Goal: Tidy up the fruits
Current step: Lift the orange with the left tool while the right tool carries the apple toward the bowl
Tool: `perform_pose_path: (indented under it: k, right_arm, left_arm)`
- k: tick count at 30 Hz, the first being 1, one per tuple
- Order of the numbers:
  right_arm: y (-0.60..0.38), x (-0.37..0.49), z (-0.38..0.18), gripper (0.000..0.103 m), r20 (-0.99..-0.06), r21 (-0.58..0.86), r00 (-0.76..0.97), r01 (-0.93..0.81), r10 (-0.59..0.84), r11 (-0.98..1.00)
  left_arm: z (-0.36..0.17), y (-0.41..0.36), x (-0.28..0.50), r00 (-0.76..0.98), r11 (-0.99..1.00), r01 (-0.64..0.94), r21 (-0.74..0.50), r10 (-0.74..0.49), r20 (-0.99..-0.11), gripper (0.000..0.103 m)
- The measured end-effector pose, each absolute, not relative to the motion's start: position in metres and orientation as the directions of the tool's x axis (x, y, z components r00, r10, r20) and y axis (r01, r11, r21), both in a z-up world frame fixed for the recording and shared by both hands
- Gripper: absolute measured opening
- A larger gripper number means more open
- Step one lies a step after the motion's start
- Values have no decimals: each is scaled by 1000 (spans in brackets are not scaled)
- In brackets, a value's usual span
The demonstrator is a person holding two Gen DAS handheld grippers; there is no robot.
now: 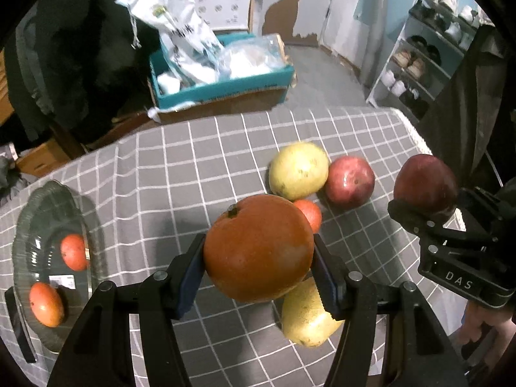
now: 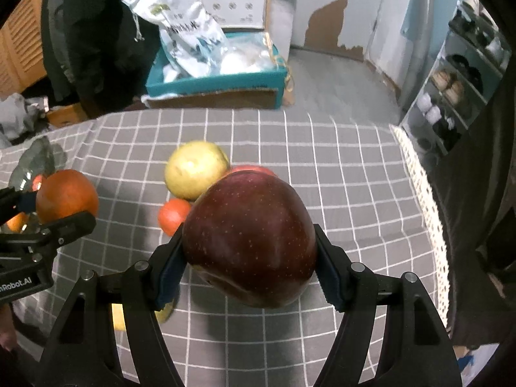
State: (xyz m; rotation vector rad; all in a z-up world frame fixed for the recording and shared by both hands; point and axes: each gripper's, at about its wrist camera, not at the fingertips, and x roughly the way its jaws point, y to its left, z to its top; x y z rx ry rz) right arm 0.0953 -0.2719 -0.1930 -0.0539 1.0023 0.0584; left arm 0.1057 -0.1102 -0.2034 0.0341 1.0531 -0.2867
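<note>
**Both tools loaded, fruit clear of the surface**

The left tool (image 1: 258,269) is closed partway on a large orange (image 1: 258,248). The blue pads (image 1: 190,277) press its two opposite flanks at the widest part, so the round skin cannot roll out forward or back. The orange hangs above the grey checked cloth of the surface (image 1: 200,167), with its stem end turned up and away from the tool.

The right tool (image 2: 250,264) is closed partway on a dark red apple (image 2: 250,242), gripped in the same way across its broad middle. The apple is likewise off the surface.

Ahead of the left tool, a yellow pear (image 1: 298,171), a second red apple (image 1: 350,182) and a small orange fruit (image 1: 308,214), probably a tangerine, lie touching one another in a cluster. A second yellow pear (image 1: 306,316) lies directly beneath the held orange. Far to the left of the left tool stands a clear glass plate (image 1: 38,213) carrying two small orange fruits (image 1: 74,251).

Judgement: the plate appears to collect orange-coloured fruit, so the held orange probably belongs there. No container for the apple is visible; its destination cannot be told. Carrying one fruit in each tool lets two sorts be separated in one pass.
</note>
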Motion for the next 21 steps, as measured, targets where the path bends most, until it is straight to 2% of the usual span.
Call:
perform_pose_path:
  k: [21]
  right_arm:
    - [-250,74,-118,72,-730,-20,679,-137,80,990]
  left_arm:
    - [-127,-75,78,629,973,209,-102,-213,-748,63]
